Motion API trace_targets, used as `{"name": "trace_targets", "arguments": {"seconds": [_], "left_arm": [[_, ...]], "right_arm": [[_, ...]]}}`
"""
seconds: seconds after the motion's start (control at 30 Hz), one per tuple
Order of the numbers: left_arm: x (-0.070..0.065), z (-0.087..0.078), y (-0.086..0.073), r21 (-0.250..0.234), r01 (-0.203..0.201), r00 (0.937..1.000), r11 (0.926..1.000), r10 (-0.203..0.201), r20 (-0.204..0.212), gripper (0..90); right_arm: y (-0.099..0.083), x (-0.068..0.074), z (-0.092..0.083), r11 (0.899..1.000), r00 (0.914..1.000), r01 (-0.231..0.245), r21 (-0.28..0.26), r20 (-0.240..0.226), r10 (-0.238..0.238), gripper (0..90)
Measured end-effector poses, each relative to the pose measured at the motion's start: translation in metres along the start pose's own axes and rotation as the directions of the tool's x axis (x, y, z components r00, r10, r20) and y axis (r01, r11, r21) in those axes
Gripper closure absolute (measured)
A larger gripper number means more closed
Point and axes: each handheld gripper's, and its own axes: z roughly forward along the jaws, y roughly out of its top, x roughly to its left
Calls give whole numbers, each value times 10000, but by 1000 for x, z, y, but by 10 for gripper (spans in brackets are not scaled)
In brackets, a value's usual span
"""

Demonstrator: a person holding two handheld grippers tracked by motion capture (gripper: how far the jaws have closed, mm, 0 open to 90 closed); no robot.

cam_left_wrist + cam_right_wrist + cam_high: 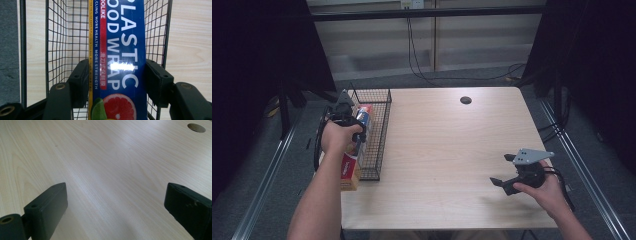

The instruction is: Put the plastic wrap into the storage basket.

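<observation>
L gripper (117,75) clamps plastic wrap box (120,50) over wire basket (57,37), box ends cut off; R gripper (115,207) jaws wide, empty.

A: Left gripper (348,116)?
B: Left of frame, forearm rising from bottom edge; jaws clamped, something between them.
A: Right gripper (504,172)?
B: Lower right, hand low; jaws spread wide, nothing between.

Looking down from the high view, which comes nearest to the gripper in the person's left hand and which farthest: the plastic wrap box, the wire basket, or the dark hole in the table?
1. Plastic wrap box: clamped in the left gripper, at the table's left edge.
2. Wire basket: around the box.
3. Round hole: far side of the table, toward the right.
</observation>
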Motion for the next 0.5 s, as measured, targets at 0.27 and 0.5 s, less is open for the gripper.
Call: {"name": "trace_targets", "arguments": {"seconds": [0.27, 0.5], "left_arm": [[3, 6, 0, 44, -65, 9999, 10000, 66, -107, 432], [3, 7, 1, 92, -95, 10000, 9999, 95, -22, 431]], "right_arm": [[0, 0, 0, 10000, 10000, -16, -38, -31, 16, 46], [0, 0, 2, 10000, 9999, 28, 24, -109, -28, 46]]}}
